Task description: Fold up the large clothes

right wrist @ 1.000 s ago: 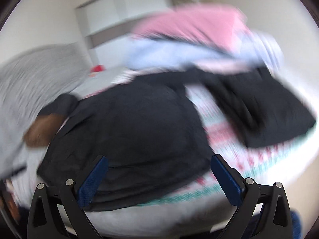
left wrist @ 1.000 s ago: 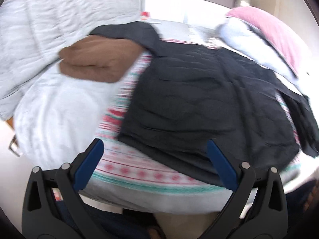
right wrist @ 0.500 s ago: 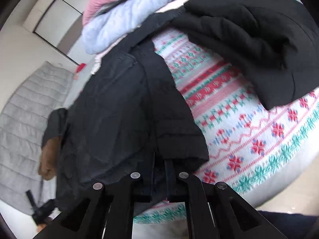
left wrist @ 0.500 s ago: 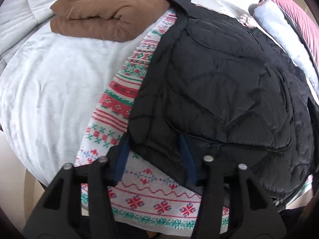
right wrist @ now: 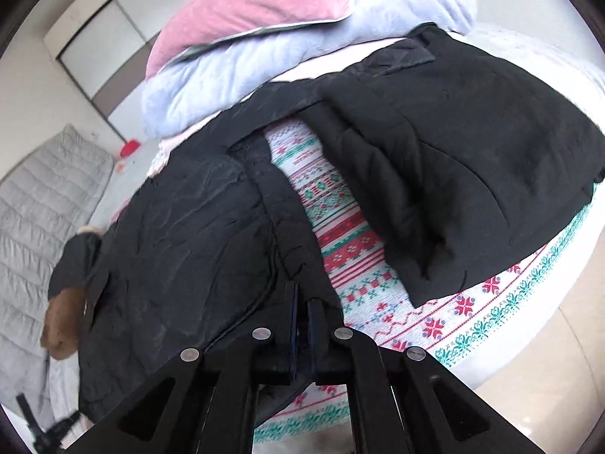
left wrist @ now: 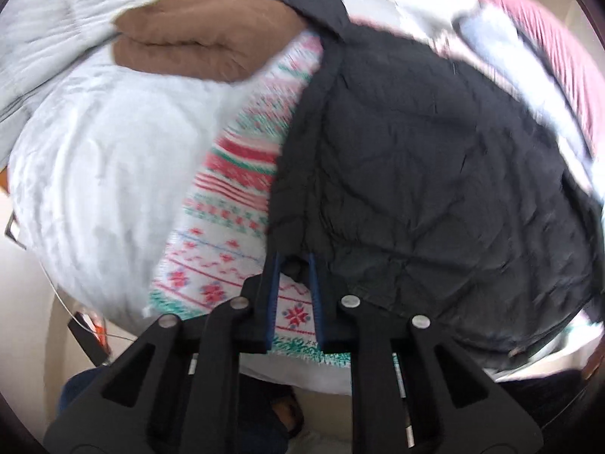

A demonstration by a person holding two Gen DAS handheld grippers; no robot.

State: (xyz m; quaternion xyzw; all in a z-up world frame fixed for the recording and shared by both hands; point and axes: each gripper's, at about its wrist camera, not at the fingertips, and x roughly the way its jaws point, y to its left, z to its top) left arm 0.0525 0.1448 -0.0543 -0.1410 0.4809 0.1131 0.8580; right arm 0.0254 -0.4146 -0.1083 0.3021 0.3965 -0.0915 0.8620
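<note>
A black quilted jacket [left wrist: 435, 174] lies spread on a patterned red, green and white blanket [left wrist: 234, 196] on a bed. My left gripper [left wrist: 294, 265] is shut on the jacket's near left hem corner. My right gripper [right wrist: 302, 304] is shut on the jacket's [right wrist: 181, 234] near right hem edge. One black sleeve or panel [right wrist: 453, 174] lies spread to the right on the blanket [right wrist: 340, 242]. The jacket's far sleeve drapes over a folded brown garment [left wrist: 196, 41].
A white quilt [left wrist: 94, 174] covers the bed's left side. A pink pillow [right wrist: 257, 7] sits on a pale blue blanket [right wrist: 272, 64] at the far end. A grey quilted cover [right wrist: 41, 204] lies at the left. The bed's near edge drops to a pale floor [right wrist: 559, 370].
Both grippers went from wide open above the bed to shut on the jacket's near hem. The left gripper has since lifted slightly, its view now blurred by motion.
</note>
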